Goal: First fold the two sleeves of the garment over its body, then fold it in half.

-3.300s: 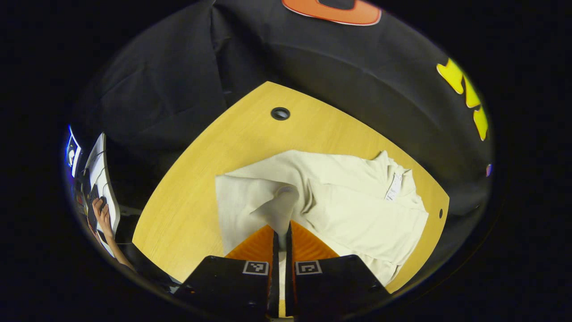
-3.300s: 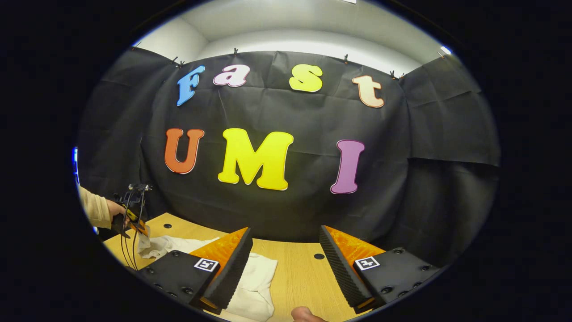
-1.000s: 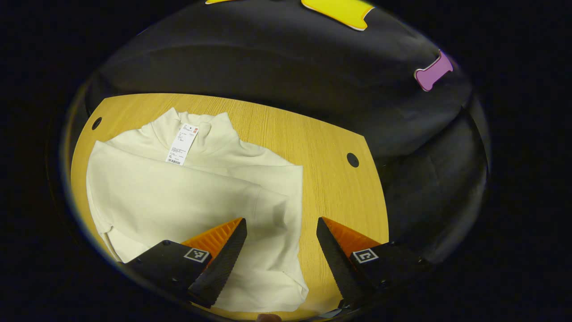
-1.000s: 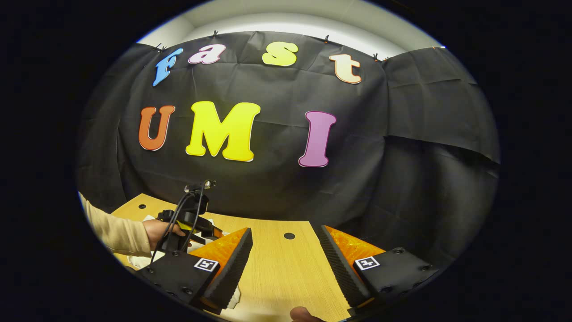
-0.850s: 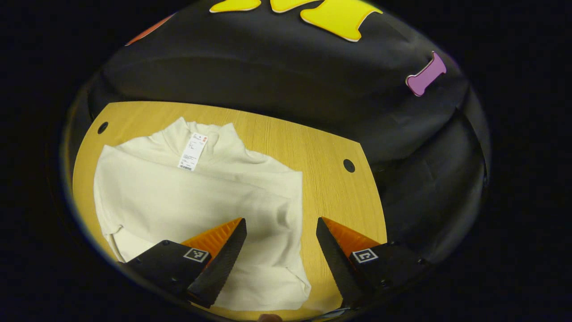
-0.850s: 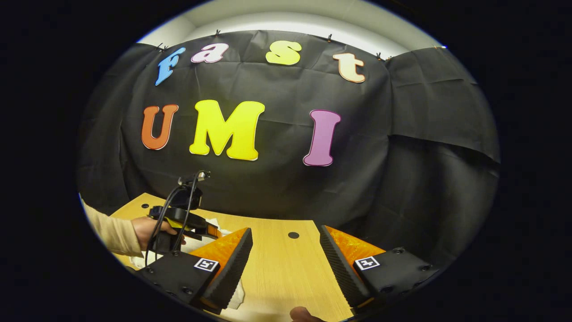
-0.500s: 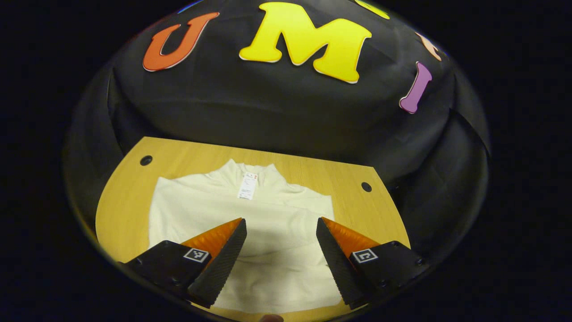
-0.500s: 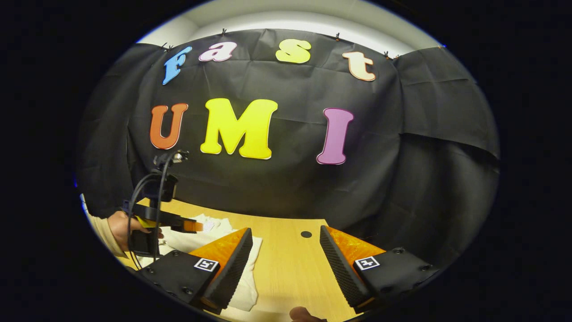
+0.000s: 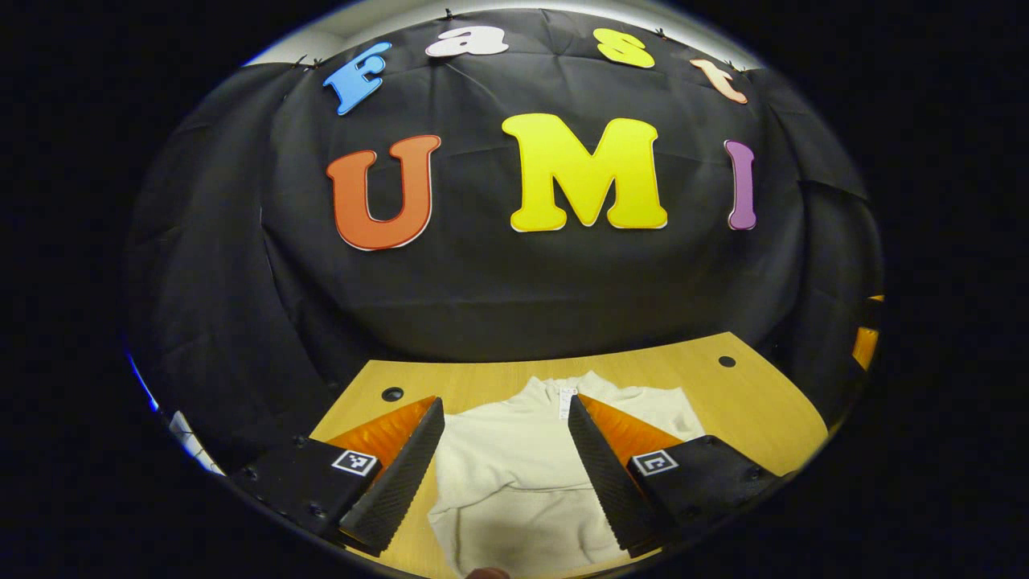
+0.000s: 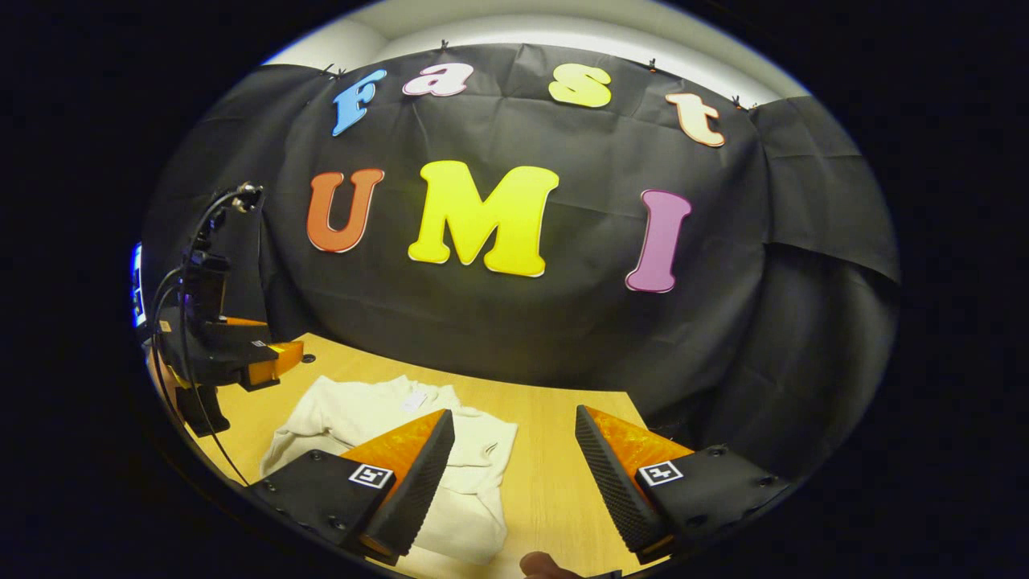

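Note:
A cream garment lies flat on the wooden table, its collar and white tag at the far end and its sleeves folded in over the body. My left gripper hovers open over the garment's near part, with nothing between its fingers. In the right gripper view the garment lies at lower left, partly behind one finger. My right gripper is open above bare table to the garment's right. The left gripper hangs above the table's left side, clear of the cloth.
The table has small round holes near its far corners. The black cloth wall stands right behind the table's far edge. A fingertip shows at the bottom edge. Cables hang from the left gripper.
The left gripper, shut on a sleeve 3.3 s ago, has let go and opened. It has since drawn back, risen and tilted up. The right gripper stayed open, turning slightly.

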